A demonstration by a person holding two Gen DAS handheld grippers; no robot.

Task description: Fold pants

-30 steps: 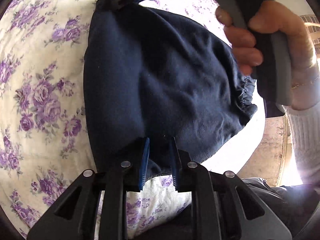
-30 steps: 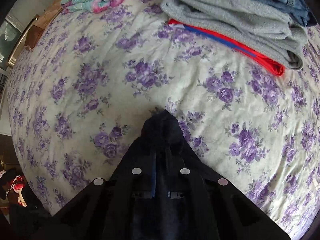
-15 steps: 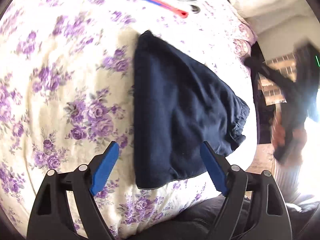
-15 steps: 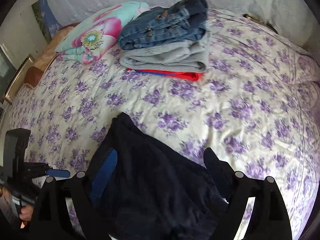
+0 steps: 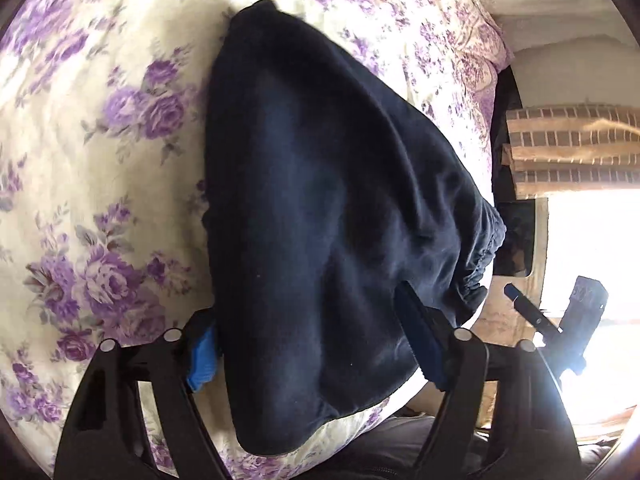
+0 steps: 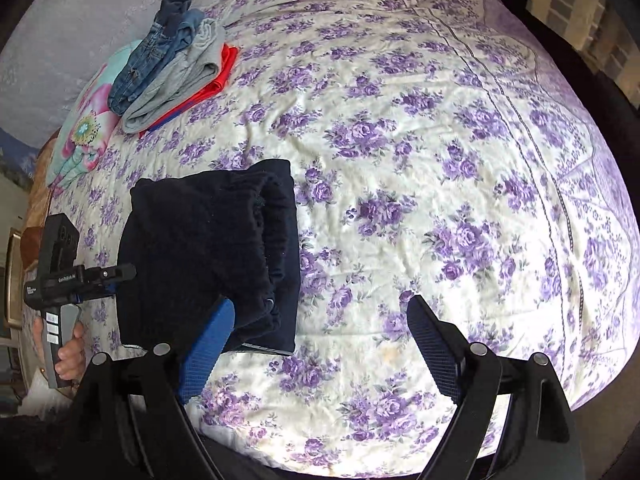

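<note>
The left hand-held gripper [image 5: 316,344] has its two blue-padded fingers spread wide, one on each side of the near end of the folded navy pants [image 5: 332,208], with nothing clamped between them; whether the pads touch the cloth cannot be told. The right hand-held gripper [image 6: 316,344] is also wide apart and holds nothing, its left finger just at the pants' near right corner and its right finger over bare bedspread. The one pair of navy pants lies folded into a compact bundle on the bed [image 6: 440,160], close to the near edge and toward its left side as the right camera sees it, the gathered waistband showing along one side. Toward the far left corner of the bed sits one stack of three folded garments [image 6: 176,68]: denim on top, grey in the middle, red at the bottom. Beside that stack lies one flowered pillow [image 6: 84,128].
</note>
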